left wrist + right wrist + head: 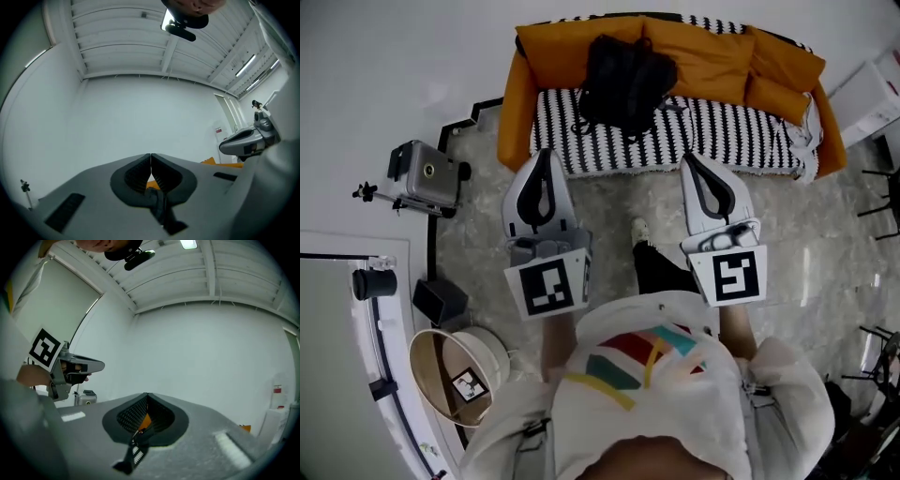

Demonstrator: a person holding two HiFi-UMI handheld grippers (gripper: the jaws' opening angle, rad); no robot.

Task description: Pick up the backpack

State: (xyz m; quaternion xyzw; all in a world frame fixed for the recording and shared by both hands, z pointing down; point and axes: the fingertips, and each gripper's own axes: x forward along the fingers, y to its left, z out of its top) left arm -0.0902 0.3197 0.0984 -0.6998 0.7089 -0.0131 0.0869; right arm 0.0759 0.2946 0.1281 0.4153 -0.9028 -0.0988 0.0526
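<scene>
Backpack (pixel 623 82) lies on the sofa (pixel 731 139), upper centre. Left gripper (pixel 546 155) and right gripper (pixel 690 159) sit below it, jaws pressed together and empty.

Orange sofa (pixel 517 108) up top, striped seat, orange cushions (pixel 705 58) along its back, a silver camera (pixel 427 176) standing off its left end, and a round bin (pixel 441 380) beside a black box (pixel 441 300) on the marble floor (pixel 825 272).

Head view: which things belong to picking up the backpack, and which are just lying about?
Job: black backpack on the striped sofa; left gripper and right gripper, both shut, empty.
Lying about: orange cushions, silver camera, round bin, small black box.
</scene>
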